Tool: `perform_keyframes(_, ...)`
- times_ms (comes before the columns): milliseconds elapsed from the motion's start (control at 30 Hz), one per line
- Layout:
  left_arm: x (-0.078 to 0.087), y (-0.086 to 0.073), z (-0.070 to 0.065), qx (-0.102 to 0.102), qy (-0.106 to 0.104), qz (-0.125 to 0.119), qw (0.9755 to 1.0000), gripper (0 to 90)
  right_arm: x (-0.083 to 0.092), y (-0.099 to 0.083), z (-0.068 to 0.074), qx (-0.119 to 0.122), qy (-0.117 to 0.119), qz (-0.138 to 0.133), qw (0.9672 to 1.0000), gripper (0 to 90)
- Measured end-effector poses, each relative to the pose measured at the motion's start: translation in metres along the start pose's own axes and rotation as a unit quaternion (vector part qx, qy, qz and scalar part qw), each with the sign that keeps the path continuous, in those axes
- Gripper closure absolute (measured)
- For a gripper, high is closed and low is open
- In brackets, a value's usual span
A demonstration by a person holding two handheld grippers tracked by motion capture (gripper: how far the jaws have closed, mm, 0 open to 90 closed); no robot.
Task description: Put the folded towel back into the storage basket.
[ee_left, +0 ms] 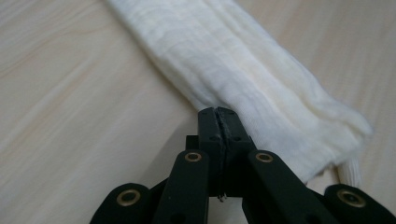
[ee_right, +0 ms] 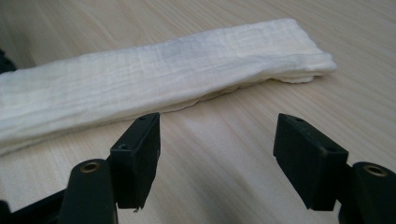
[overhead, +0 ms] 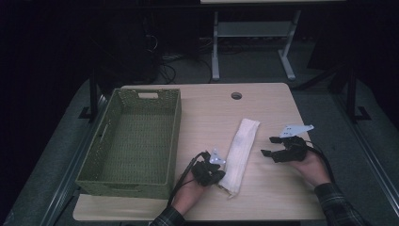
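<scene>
A long folded cream-white cloth lies on the pale wooden table, right of the green woven basket. The left gripper pinches the cloth's near edge, jaws pressed together; the right gripper stands spread beside the cloth, nothing between its jaws

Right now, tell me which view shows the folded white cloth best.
The high view: the whole cloth lies in sight on the table, beside the basket. The left gripper view shows its near end by the shut jaws; the right gripper view shows one long side, cut off at the left.
</scene>
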State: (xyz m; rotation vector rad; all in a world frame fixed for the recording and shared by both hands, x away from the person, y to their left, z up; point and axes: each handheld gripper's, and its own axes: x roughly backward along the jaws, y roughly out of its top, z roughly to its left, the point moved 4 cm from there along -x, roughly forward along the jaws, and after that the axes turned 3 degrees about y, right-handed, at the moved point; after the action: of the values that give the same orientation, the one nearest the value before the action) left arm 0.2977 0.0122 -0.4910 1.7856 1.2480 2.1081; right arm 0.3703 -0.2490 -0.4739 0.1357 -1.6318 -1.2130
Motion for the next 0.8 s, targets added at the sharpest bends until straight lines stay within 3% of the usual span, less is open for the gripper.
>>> perform_keyframes(333, -0.016, 0.014, -0.036, -0.054, -0.033, -0.016, 0.9978, 87.1, -0.003, -0.001, -0.001, 0.005, 0.0, 0.0, 1.0, 31.4)
perform_keyframes(533, -0.024, 0.021, -0.052, -0.074, -0.049, -0.028, 0.9957, 83.6, -0.005, -0.002, -0.001, 0.006, 0.004, 0.003, 1.0, 31.2)
perform_keyframes(600, -0.024, 0.021, -0.054, -0.083, -0.05, -0.025, 0.995, 82.8, -0.006, -0.002, -0.001, 0.001, 0.004, 0.005, 1.0, 31.1)
perform_keyframes(800, -0.011, 0.025, -0.04, -0.06, -0.055, -0.03, 0.9963, 72.9, -0.008, -0.005, -0.003, -0.002, 0.013, 0.011, 0.9999, 31.1)
